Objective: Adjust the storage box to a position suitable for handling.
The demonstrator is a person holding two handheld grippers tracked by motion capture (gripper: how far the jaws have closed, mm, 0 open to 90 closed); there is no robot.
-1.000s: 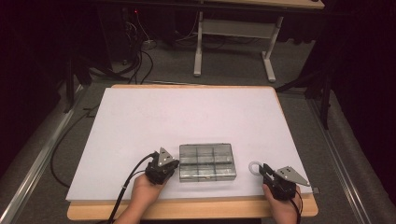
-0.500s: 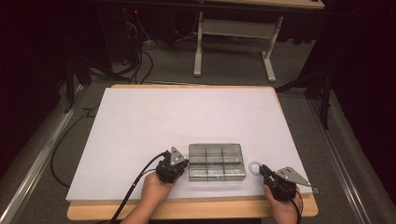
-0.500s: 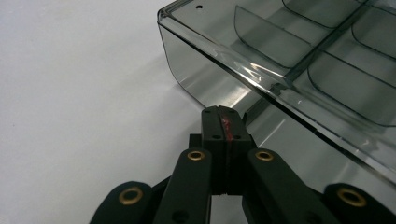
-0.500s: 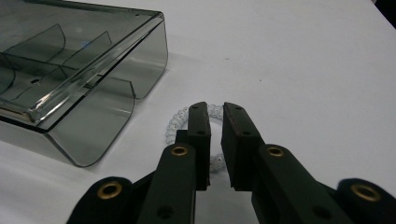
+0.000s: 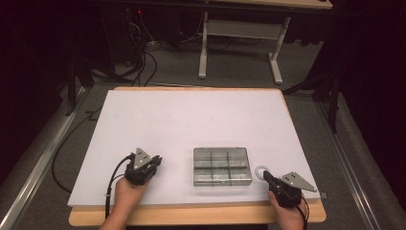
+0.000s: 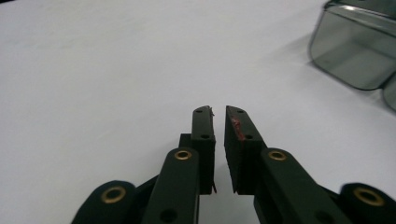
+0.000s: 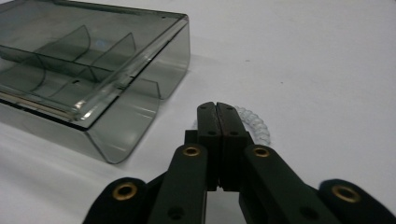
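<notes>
Risk of dragging the coiled ring [image 7: 254,125] off the surface [image 5: 191,120] at five o'clock of the compartment box [image 5: 222,166], with right hand-held gripper [image 7: 218,106] clenched on it, left hand-held gripper [image 6: 218,111] slightly parted, empty, at nine o'clock.

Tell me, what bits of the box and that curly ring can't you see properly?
- Coil ring: right gripper view, near half hidden behind the shut right gripper.
- Clear box: left gripper view, cut off by the right edge.
- Box compartments: high view, contents too small to tell.
</notes>
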